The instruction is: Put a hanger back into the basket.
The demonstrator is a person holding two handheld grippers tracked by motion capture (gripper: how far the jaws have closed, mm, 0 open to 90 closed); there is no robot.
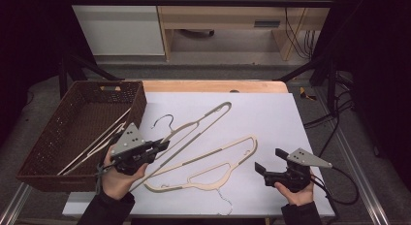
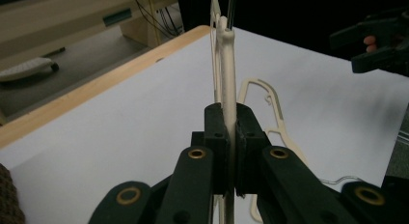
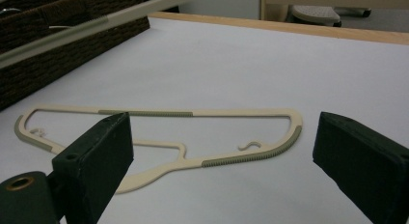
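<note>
My left gripper is shut on the lower bar of a cream hanger with grey grip strips, near its wire hook. In the left gripper view that hanger stands on edge between the pressed jaws and is raised off the sheet. A second cream hanger lies flat on the white sheet between the two hands. My right gripper hovers just right of it, open. In the right gripper view the flat hanger lies ahead of the wide-apart jaws with nothing between them.
A brown woven basket at the left table edge holds more hangers. The white sheet covers the wooden table. Black frame bars and cables run along the right side.
</note>
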